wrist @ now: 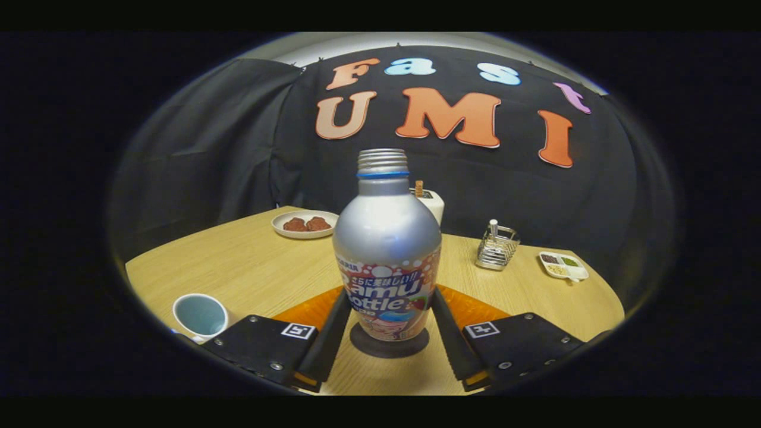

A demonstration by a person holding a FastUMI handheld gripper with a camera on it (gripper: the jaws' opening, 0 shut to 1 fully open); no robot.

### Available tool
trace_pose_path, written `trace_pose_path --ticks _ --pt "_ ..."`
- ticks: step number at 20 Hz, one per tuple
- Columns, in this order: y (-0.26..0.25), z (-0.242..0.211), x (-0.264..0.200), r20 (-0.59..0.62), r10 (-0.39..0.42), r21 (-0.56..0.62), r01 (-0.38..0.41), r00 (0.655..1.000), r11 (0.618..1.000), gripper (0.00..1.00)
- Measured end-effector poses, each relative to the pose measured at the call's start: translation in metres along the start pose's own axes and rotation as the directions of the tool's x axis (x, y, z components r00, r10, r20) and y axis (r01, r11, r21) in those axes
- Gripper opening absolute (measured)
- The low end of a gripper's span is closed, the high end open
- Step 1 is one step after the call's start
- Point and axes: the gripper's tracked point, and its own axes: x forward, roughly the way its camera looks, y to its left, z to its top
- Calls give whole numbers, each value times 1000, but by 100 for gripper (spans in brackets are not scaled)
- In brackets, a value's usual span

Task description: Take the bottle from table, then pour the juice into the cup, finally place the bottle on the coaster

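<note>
Silver bottle (387, 255) upright on coaster (389, 345); hand-held gripper (389, 309) level, fingers seemingly touching.

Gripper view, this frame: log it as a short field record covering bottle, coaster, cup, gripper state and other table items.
bottle: silver bottle, upright, cap off
coaster: dark round coaster under the bottle
cup: white cup beside the near finger, contents unclear
hand-held gripper: fingers flank the bottle's lower body; contact cannot be told
others: plate of food, wire holder, small divided dish
surface: wooden table
</note>
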Motion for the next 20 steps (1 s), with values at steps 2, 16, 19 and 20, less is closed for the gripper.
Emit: trace_pose_path --ticks 2,16,19,20 --pt "-1 -9 4 -17 0 10 0 1000 1000 77" --pt "-1 -38 5 -63 22 101 -15 998 995 81" --pt "-2 -29 -13 -43 33 107 -28 999 994 94" --pt "-2 -24 -20 -31 38 110 -34 999 993 96"
